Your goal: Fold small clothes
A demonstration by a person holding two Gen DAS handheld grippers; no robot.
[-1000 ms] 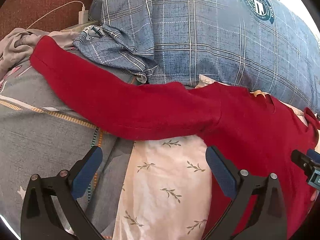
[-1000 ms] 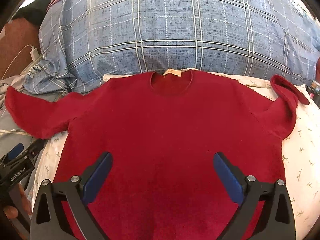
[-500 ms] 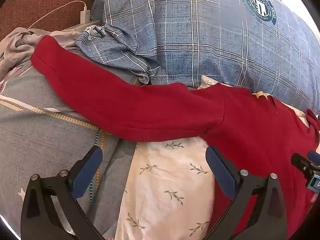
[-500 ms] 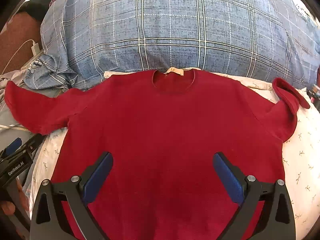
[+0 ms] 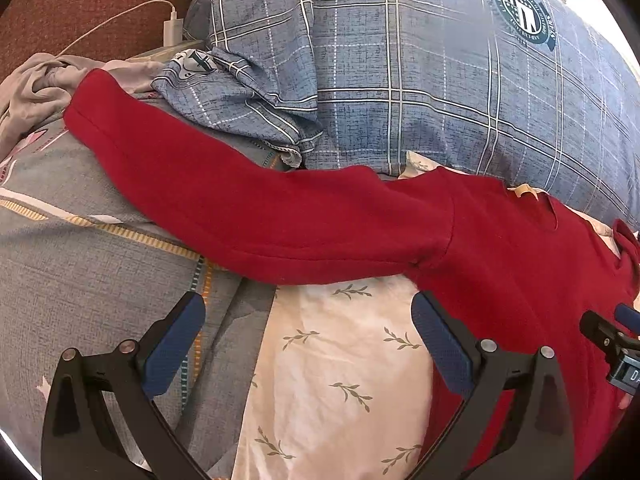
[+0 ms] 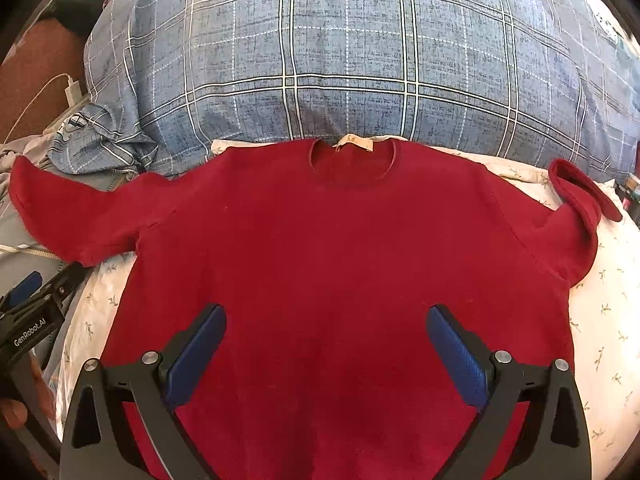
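Red sweater point(image 5: 500, 264) spreads across a white sheet printed with small leaf sprigs point(image 5: 340, 360) in the left wrist view, its long sleeve point(image 5: 240, 204) stretched out to the left over a grey patterned blanket point(image 5: 80, 272). The left gripper point(image 5: 308, 322) hangs above the sheet just below that sleeve, its blue-padded fingers spread wide with nothing between them. Behind lies a blue plaid duvet point(image 5: 400, 80) carrying a round teal crest point(image 5: 523, 11) whose ring of lettering is too small to read. A white charger with its cable point(image 5: 173, 28) sits at the top left, beside crumpled grey cloth point(image 5: 36, 84).

From the right wrist view, the sweater point(image 6: 340, 260) lies flat, front up, neckline towards the duvet point(image 6: 340, 60), with a pale tag point(image 6: 354, 143) at the collar; no writing on it can be made out. Its far right sleeve point(image 6: 580, 196) is curled back on itself. The right gripper point(image 6: 326, 330) hovers over the lower body of the sweater, fingers wide apart and gripping nothing. At the left edge, the other gripper's body point(image 6: 30, 324) bears the label "GenRobot.AI".
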